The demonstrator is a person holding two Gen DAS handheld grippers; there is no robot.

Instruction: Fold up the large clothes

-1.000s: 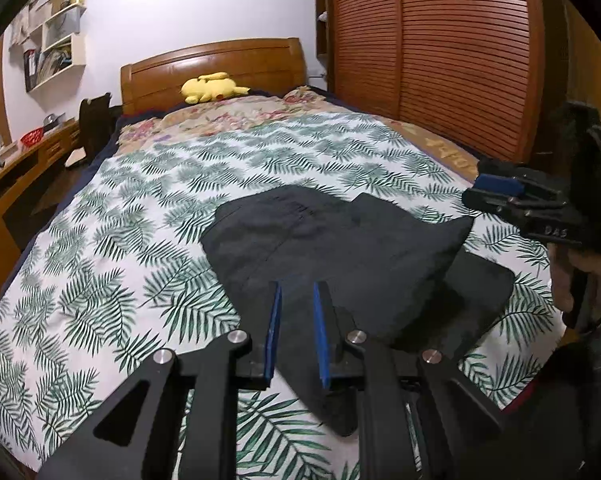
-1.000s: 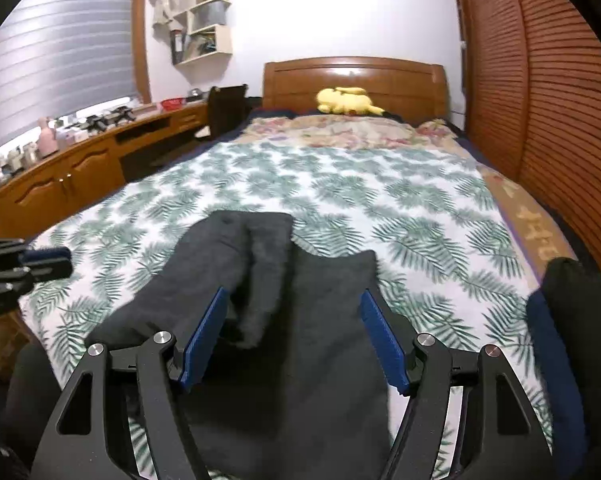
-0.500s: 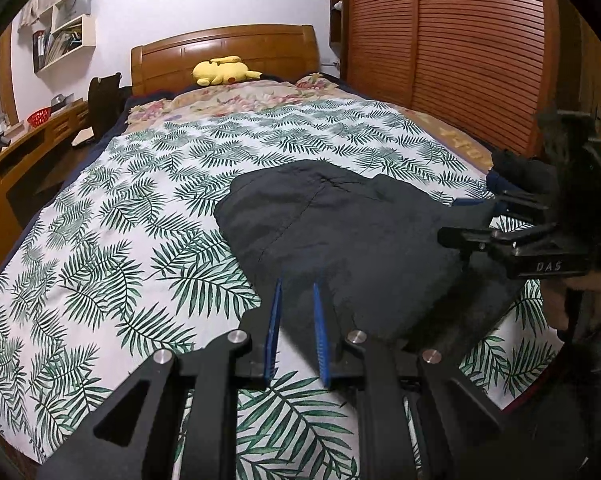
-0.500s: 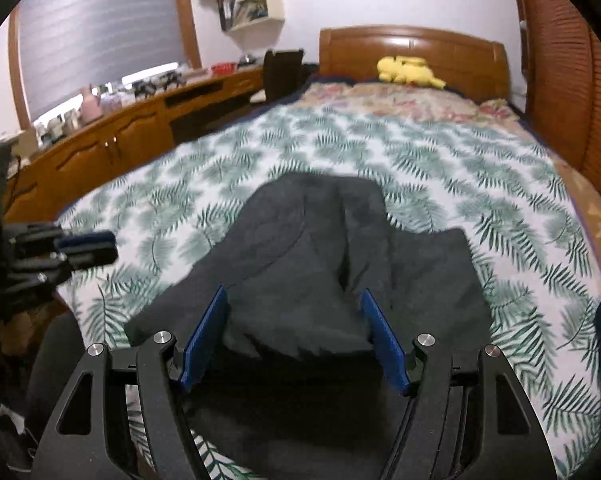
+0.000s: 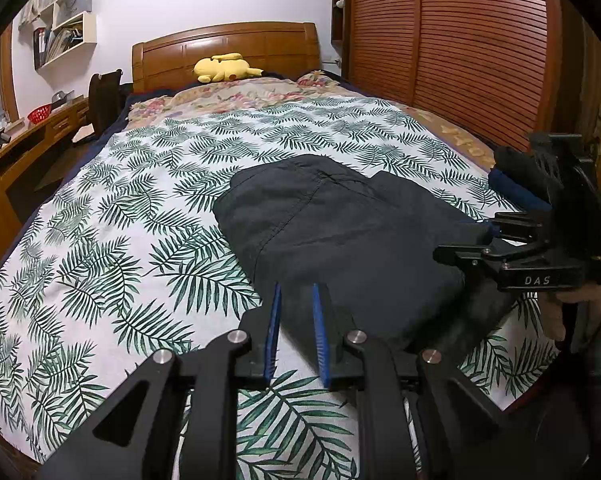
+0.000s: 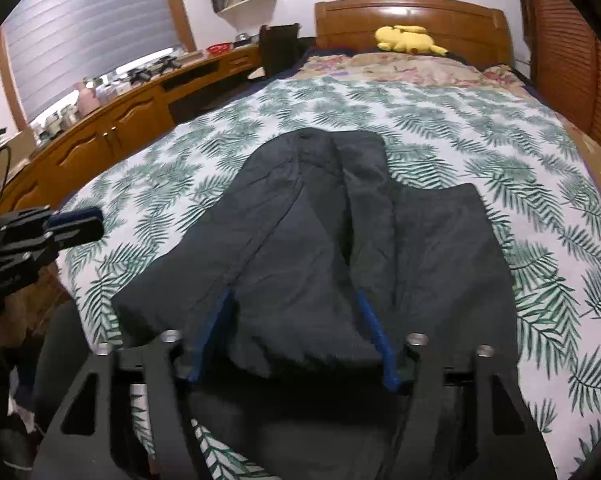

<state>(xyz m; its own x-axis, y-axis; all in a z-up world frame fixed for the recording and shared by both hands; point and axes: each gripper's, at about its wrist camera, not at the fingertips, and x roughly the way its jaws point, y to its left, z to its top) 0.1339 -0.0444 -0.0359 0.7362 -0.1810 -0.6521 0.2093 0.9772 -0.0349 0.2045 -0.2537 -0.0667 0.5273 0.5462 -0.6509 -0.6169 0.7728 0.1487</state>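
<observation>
A dark grey garment (image 5: 340, 240) lies partly folded on the palm-print bedspread (image 5: 140, 200). In the right wrist view the garment (image 6: 320, 240) has its near fold bunched between the fingers of my right gripper (image 6: 292, 300). Those jaws are closing around the fold, and I cannot make out a firm pinch. The left wrist view shows the right gripper (image 5: 484, 238) at the garment's right edge, held by a hand. My left gripper (image 5: 296, 296) hovers just short of the garment's near left edge. Its pads are almost together, with nothing between them. It also shows at the left edge as the left gripper (image 6: 72, 224).
A yellow plush toy (image 5: 224, 68) lies by the wooden headboard (image 5: 228, 44). Slatted wardrobe doors (image 5: 460, 60) run along the right of the bed. A long wooden desk (image 6: 120, 128) with small items runs along the left. Dark and blue clothes (image 5: 516, 184) are stacked at the bed's right edge.
The right gripper has come down and forward onto the garment's near edge, and its jaws have narrowed around the fold. The left gripper has barely moved, and its gap is unchanged.
</observation>
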